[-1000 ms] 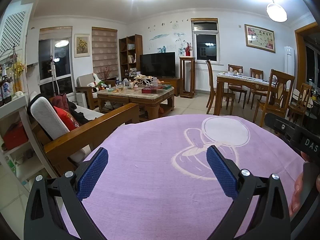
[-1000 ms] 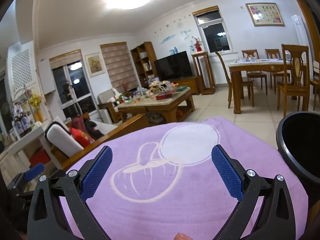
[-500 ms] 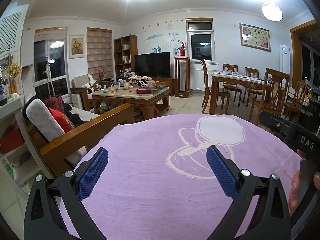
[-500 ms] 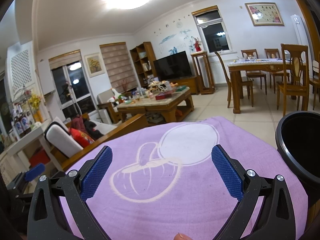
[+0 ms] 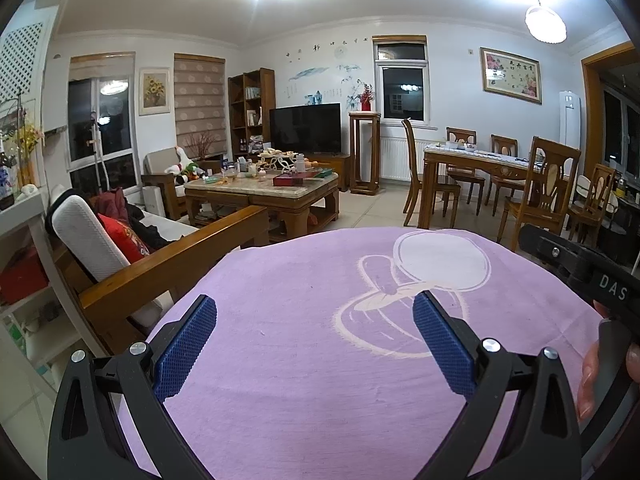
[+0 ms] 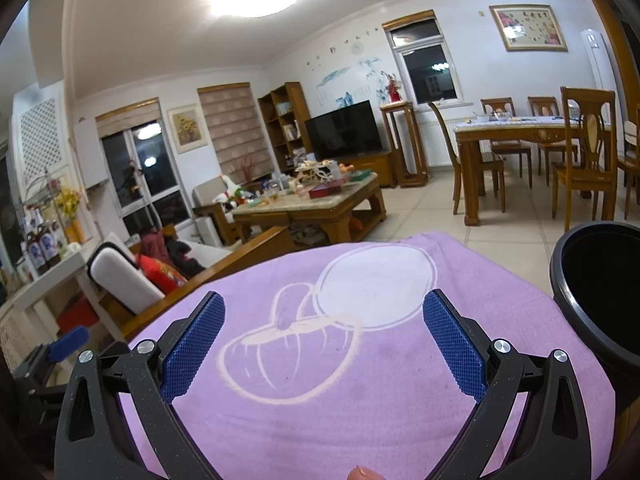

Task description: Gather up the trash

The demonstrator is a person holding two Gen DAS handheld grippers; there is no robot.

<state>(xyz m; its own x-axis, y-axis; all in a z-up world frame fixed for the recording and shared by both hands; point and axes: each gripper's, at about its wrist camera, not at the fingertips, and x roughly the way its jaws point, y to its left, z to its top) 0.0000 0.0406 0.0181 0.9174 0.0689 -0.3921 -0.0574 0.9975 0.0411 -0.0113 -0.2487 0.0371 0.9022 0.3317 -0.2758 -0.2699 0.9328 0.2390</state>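
Right wrist view: both grippers, right gripper and left gripper, hover spread and empty over a purple cloth beside a black bin; trash, possibly on the distant coffee table, risks being missed.

Round bench covered by purple cloth with pale printed outline, black bin at right edge, contact unclear

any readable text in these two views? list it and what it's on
"DAS" – white letters on the black body of the right gripper, cut off at the left wrist frame's edge.
Framed picture on the wall: characters too small to read.
Wall decal above the TV: characters too small.
Bottles on the shelf: labels blurred.
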